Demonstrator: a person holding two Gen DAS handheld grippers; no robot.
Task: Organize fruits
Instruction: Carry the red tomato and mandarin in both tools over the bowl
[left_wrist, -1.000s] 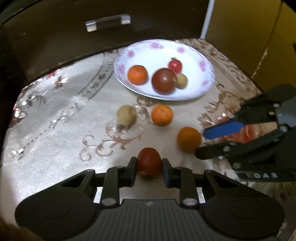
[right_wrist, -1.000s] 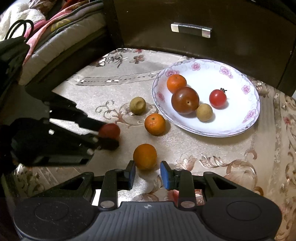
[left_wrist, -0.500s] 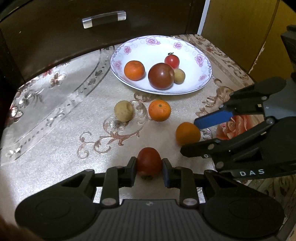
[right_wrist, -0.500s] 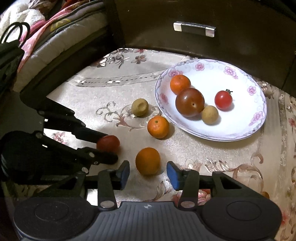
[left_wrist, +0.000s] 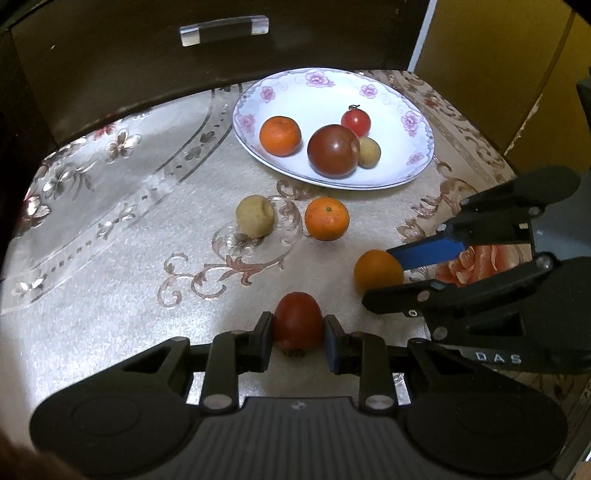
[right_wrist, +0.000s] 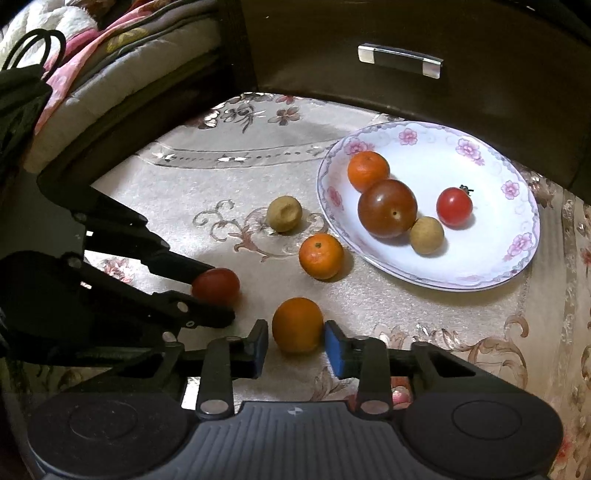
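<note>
My left gripper (left_wrist: 297, 330) is shut on a red tomato (left_wrist: 297, 320) just above the patterned cloth; it also shows in the right wrist view (right_wrist: 216, 285). My right gripper (right_wrist: 295, 350) is open, its jaws on either side of an orange (right_wrist: 297, 325), with small gaps. That orange shows in the left wrist view (left_wrist: 376, 269) between the right gripper's fingers. A white flowered plate (left_wrist: 314, 96) holds an orange, a dark tomato, a cherry tomato and a longan. Another orange (left_wrist: 327, 223) and a longan (left_wrist: 255, 216) lie on the cloth in front of the plate.
A dark drawer front with a metal handle (right_wrist: 400, 61) stands behind the plate. Bedding (right_wrist: 92, 55) lies at the far left in the right wrist view. A yellow panel (left_wrist: 498, 55) is at the right beyond the table edge.
My right gripper opened wider, then moved forward so its jaws flank the orange. My left gripper keeps its hold on the red tomato, and its view has shifted slightly.
</note>
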